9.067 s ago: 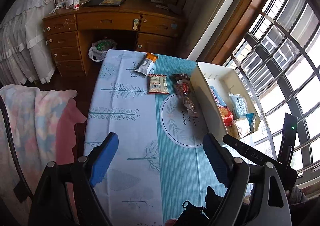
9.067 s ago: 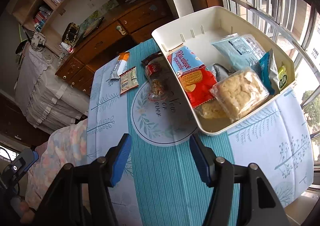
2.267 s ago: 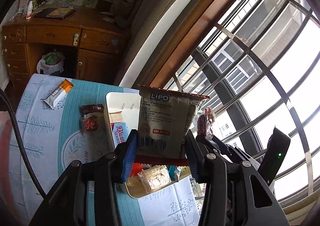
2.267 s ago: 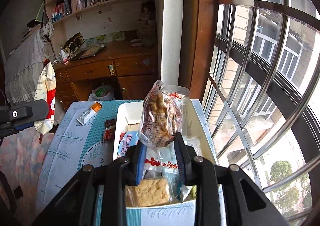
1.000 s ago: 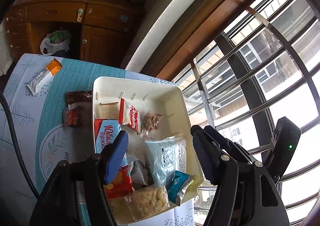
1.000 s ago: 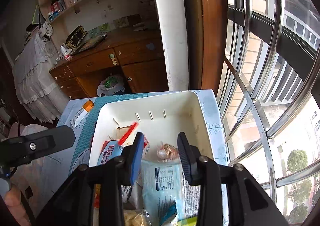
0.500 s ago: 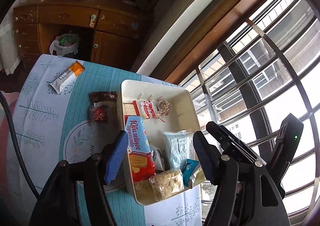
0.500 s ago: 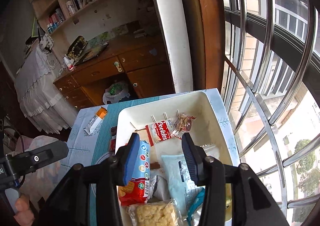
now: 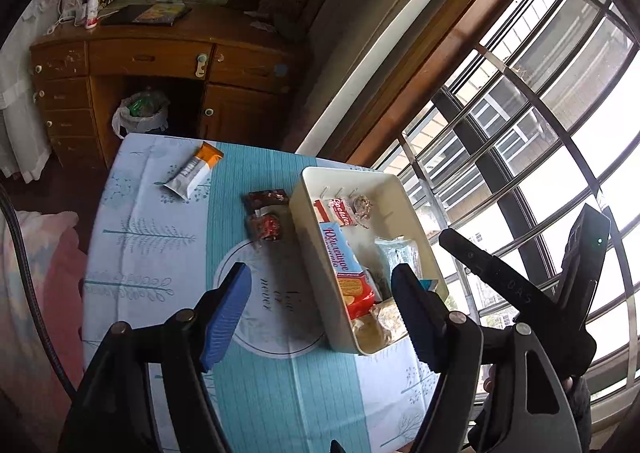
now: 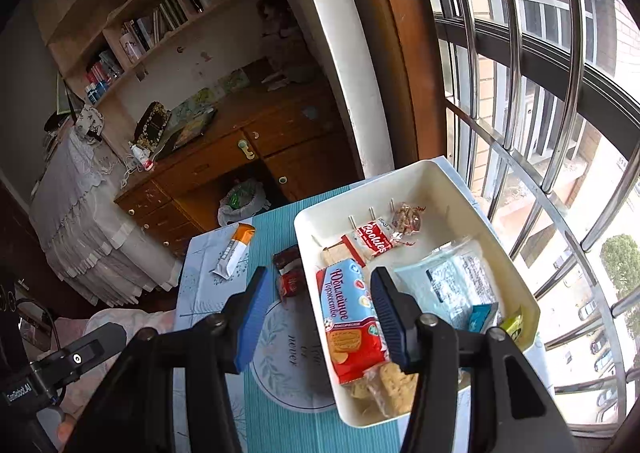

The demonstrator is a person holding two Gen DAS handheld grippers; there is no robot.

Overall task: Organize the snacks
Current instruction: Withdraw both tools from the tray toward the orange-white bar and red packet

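Both grippers dropped their packets into bin (image 10: 516, 265), long axis toward desk (image 9: 168, 53); fingers opening, empty.

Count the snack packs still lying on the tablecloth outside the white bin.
2, as far as shows. The white-and-orange bar lies near the table's far end. The dark red-and-brown pack lies beside the white bin, on its side away from the window.

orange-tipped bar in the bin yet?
No, the orange-tipped bar lies on the tablecloth, apart from the white bin.
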